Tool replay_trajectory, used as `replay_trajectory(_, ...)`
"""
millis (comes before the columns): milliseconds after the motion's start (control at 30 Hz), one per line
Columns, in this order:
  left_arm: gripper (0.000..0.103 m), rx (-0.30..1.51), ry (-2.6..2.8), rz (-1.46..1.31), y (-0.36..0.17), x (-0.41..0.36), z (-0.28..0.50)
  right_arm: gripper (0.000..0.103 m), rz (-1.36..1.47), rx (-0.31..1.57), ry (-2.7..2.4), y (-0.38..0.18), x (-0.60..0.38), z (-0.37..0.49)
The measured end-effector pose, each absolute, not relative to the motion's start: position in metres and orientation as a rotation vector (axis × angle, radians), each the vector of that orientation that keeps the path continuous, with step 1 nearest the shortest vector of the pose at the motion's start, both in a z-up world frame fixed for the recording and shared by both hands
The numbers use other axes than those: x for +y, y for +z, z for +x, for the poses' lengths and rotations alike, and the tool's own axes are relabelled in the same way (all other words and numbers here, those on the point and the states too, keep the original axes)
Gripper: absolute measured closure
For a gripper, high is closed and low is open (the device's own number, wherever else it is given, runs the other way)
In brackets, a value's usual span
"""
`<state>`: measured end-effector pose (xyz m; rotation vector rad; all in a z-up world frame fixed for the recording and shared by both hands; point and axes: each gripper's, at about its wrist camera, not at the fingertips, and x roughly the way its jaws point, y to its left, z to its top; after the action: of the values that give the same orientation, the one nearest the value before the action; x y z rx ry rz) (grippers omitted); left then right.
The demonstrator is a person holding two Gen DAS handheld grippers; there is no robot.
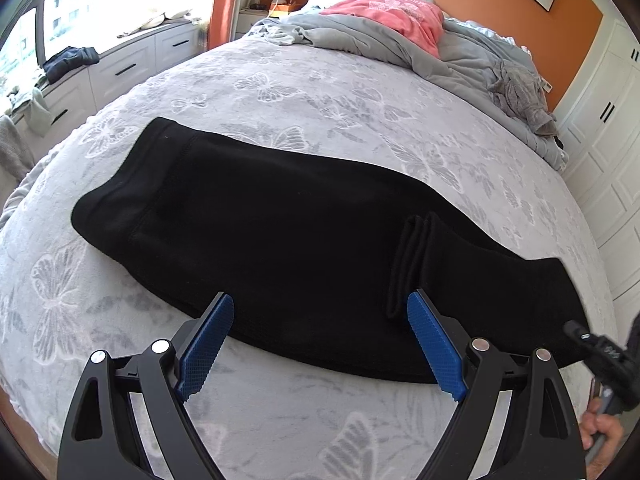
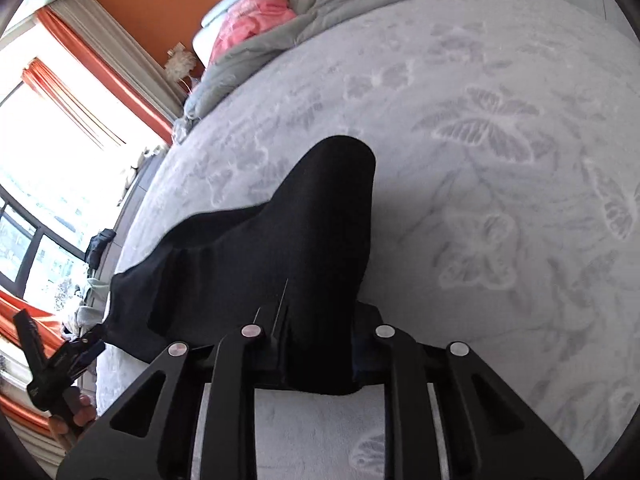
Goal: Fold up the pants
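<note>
A: Pants [image 1: 280, 232], black, lie folded lengthwise across the bed [image 1: 280, 92], waistband at the left end, legs doubled back toward the right.

B: And the left gripper [image 1: 320, 320]?

A: It hangs over the near edge of the pants, blue fingers [image 1: 208, 344] spread wide, nothing between them.

B: Farther right?

A: The right gripper [image 2: 320, 360] has black cloth bunched between its fingers, which are drawn in narrow and clamped on it. That part of the pants [image 2: 312, 248] rises off the bed toward the gripper.

B: Anything beyond the pants?

A: A grey quilt [image 1: 384, 40] and a pink garment [image 1: 404, 16], heaped well apart from them at the headboard.
</note>
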<state>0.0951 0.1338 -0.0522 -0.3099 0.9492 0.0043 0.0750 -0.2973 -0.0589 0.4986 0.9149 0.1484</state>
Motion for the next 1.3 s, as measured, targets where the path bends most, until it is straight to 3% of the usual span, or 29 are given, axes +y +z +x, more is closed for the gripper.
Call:
replay_trajectory(100,0.017,0.958,-0.013,-0.282,-0.056,0.126,0.097,0.083,0.444,0.892,0.102,-0.046,-0.316,0.062)
replay_trajectory(167,0.017,0.976,-0.024,-0.275,-0.06,0.121,0.1,0.08,0.356,0.923,0.017,-0.06,-0.325,0.062)
replay_trajectory(233,0.017,1.011,-0.041,-0.28,-0.066,0.119,0.104,0.071,0.276,1.041,-0.047,-0.096,-0.329,0.072)
replay_trajectory(300,0.017,1.017,-0.029,-0.286,-0.067,0.122,0.103,0.071,0.276,1.022,-0.076,-0.089,-0.325,0.062)
replay_trajectory(400,0.017,0.976,0.001,-0.289,-0.062,0.133,0.094,0.055,0.021,0.821,-0.047,-0.033,-0.27,0.045)
replay_trajectory(467,0.017,0.963,0.03,-0.261,-0.061,0.136,0.091,0.054,-0.032,0.821,0.145,-0.021,-0.218,0.048)
replay_trajectory(667,0.017,0.968,0.039,-0.252,-0.06,0.145,0.085,0.041,-0.212,0.923,0.369,-0.072,-0.091,0.083)
replay_trajectory(700,0.017,0.965,0.037,-0.247,-0.059,0.148,0.084,0.043,-0.23,0.946,0.358,-0.085,-0.08,0.091)
replay_trajectory(733,0.017,0.961,0.04,-0.241,-0.059,0.151,0.082,0.072,-0.243,0.969,0.34,-0.098,-0.075,0.103)
replay_trajectory(800,0.017,0.958,0.042,-0.243,-0.058,0.159,0.079,0.094,-0.185,0.992,0.33,-0.102,-0.074,0.117)
replay_trajectory(900,0.017,0.945,0.062,-0.294,-0.056,0.185,0.075,0.094,-0.141,0.935,0.338,-0.07,-0.074,0.098)
replay_trajectory(967,0.017,0.934,0.085,-0.371,-0.058,0.206,0.074,0.087,-0.196,0.909,0.341,-0.065,-0.06,0.093)
replay_trajectory(1033,0.017,0.944,0.113,-0.471,-0.065,0.23,0.08,0.07,-0.247,0.952,0.342,-0.078,-0.053,0.098)
replay_trajectory(1100,0.017,0.957,0.149,-0.579,-0.076,0.251,0.088,0.07,-0.26,0.957,0.309,-0.084,-0.059,0.095)
replay_trajectory(1167,0.017,0.961,0.189,-0.681,-0.09,0.268,0.095,0.056,-0.184,0.93,0.31,-0.069,-0.078,0.087)
replay_trajectory(1200,0.017,0.974,0.216,-0.701,-0.097,0.272,0.098,0.037,-0.156,0.91,0.3,-0.062,-0.087,0.084)
replay_trajectory(1233,0.017,0.99,0.253,-0.73,-0.109,0.277,0.102,0.025,-0.144,0.889,0.288,-0.055,-0.096,0.08)
replay_trajectory(1300,0.017,1.026,0.283,-0.805,-0.131,0.284,0.106,0.021,-0.174,0.842,0.247,-0.043,-0.11,0.071)
